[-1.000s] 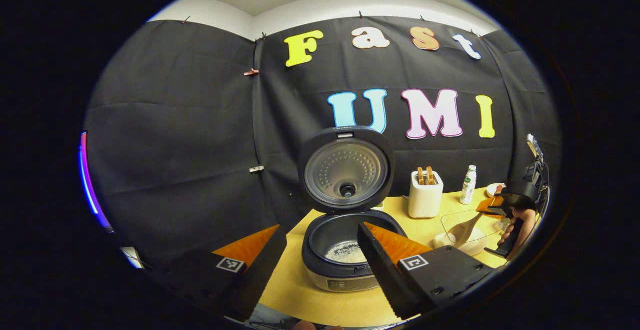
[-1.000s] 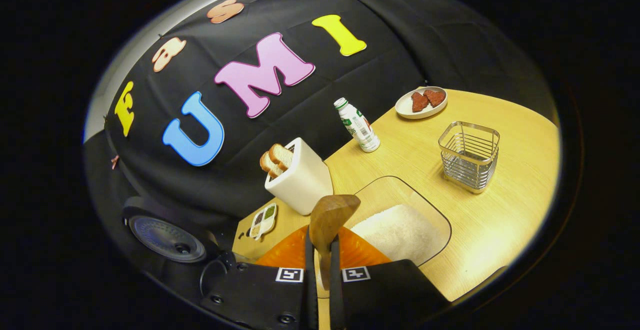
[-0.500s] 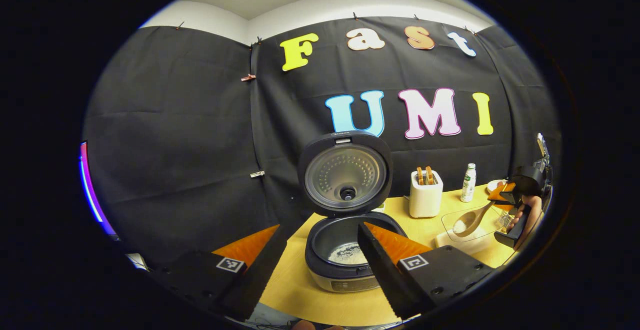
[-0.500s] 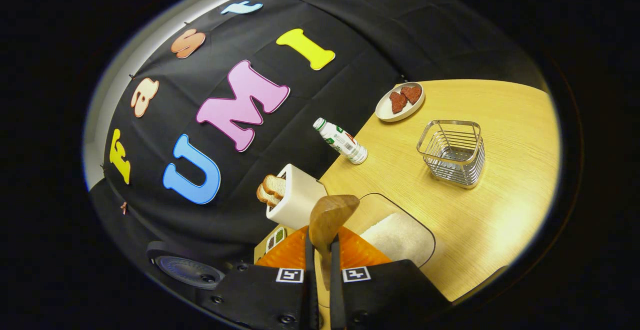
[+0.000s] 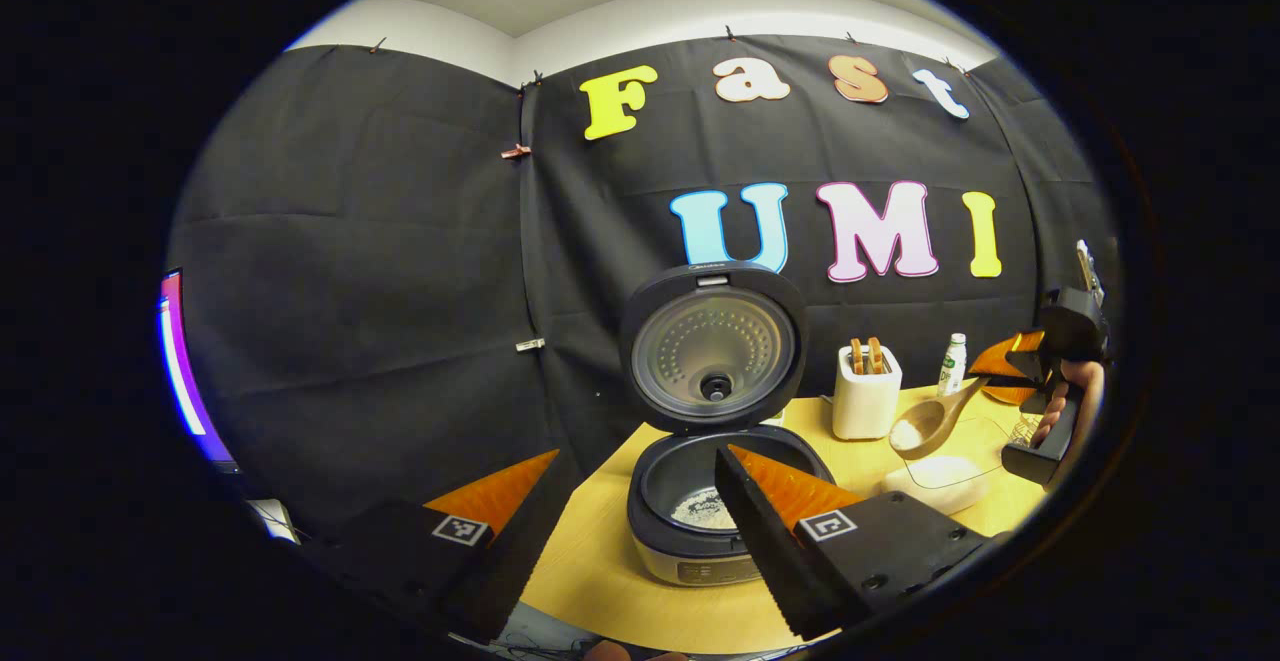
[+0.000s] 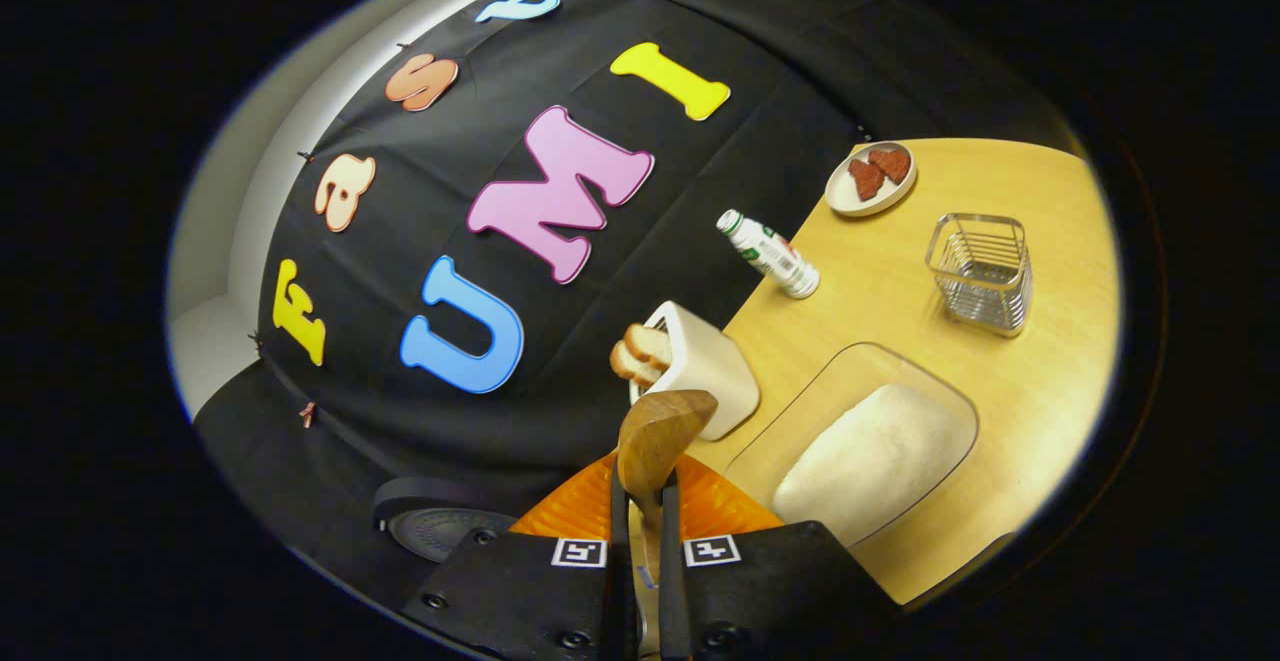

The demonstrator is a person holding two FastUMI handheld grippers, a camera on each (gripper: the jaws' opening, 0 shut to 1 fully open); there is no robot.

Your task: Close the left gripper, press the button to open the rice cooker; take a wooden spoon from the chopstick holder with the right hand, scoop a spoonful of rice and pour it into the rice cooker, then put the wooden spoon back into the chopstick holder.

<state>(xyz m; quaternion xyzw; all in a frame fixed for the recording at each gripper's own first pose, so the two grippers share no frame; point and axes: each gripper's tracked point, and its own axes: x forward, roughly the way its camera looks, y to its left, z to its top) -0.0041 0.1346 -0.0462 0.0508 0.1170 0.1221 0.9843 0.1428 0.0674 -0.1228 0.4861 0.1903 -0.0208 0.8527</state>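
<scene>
Right gripper (image 6: 640, 531): clamped on wooden spoon (image 6: 655, 436) handle.
Spoon: now lifted clear of rice tray (image 5: 935, 476), bowl loaded.
Left gripper (image 5: 640, 521): fingers apart, empty.
Rice cooker (image 5: 715, 501): lid up; carry and pour remain.

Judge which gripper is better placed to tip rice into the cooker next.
Right. The right gripper already holds the wooden spoon, loaded with rice, beside the open rice cooker. The left gripper is open and empty.

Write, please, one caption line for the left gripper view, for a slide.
Open left gripper faces the open rice cooker; beyond, the right gripper holds a spoon of rice above the rice tray.
</scene>
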